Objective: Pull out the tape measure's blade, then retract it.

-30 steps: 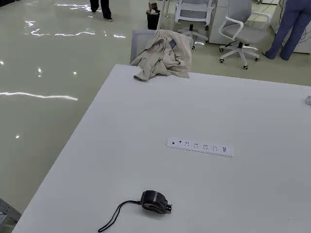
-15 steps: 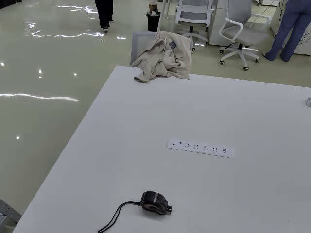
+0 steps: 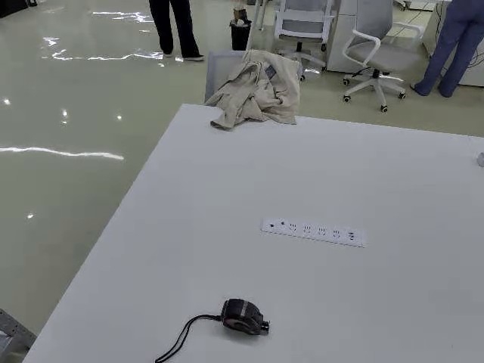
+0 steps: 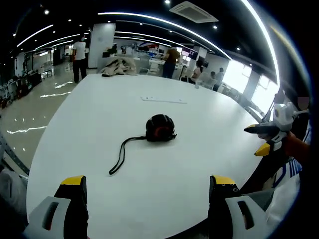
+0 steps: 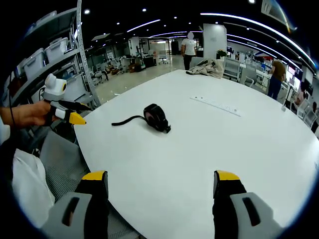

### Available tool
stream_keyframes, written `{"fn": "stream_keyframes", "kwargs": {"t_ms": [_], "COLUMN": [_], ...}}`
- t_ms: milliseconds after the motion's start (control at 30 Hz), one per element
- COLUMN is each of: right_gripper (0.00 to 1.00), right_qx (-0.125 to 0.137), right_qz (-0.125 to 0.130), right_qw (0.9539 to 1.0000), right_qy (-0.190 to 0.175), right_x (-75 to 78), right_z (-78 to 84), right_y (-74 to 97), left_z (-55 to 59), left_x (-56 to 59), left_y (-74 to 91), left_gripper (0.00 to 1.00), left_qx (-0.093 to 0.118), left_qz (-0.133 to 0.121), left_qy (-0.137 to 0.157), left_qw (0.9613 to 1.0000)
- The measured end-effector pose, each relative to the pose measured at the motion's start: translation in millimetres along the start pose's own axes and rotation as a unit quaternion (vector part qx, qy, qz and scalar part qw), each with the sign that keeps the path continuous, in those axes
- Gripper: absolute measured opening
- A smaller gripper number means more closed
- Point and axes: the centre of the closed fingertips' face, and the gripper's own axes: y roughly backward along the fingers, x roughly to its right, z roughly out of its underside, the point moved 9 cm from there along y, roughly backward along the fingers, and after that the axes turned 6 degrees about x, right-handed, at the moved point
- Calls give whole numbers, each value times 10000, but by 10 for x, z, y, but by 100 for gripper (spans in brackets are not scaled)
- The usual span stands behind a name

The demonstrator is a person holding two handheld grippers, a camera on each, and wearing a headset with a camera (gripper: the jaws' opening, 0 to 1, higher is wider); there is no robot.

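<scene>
A black tape measure [image 3: 243, 316] with a red face and a black wrist strap [image 3: 178, 345] lies near the front of the white table [image 3: 227, 189], its blade drawn in. In the left gripper view the tape measure [image 4: 160, 128] is ahead of my left gripper [image 4: 148, 181], which is open and empty, well short of it. My right gripper [image 5: 160, 177] is open too, with the tape measure [image 5: 156, 117] lying beyond its yellow tips. Each gripper is visible from the other's camera: the right gripper [image 4: 256, 139] at the table's edge, the left gripper [image 5: 79, 112] off the table's corner.
A white power strip [image 3: 313, 231] lies mid-table. A beige jacket [image 3: 255, 89] hangs over a chair at the far edge. Office chairs [image 3: 372, 53] and people [image 3: 175, 26] stand on the floor beyond. Shelving [image 5: 45, 55] stands beside the left gripper.
The head camera has shifted a little. A person in the background has walked further into view at the top. The tape measure has stayed put.
</scene>
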Motion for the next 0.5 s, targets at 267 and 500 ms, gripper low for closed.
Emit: {"fn": "stream_keyframes", "kwargs": {"t_ms": [267, 500], "right_gripper": [89, 89], "right_qx": [-7, -35], "right_qz": [-38, -38], "right_qw": [10000, 10000], "right_qy": [-2, 9], "right_x": [-14, -6], "right_z": [8, 25], "right_y": [-4, -8], "left_z": [-10, 5], "left_x": [-26, -30], "left_y": [19, 40], "left_gripper": [100, 100], "left_qx": [29, 7], "left_qz": [-65, -62], "left_qy": [-29, -27], "left_qw": [10000, 10000]}}
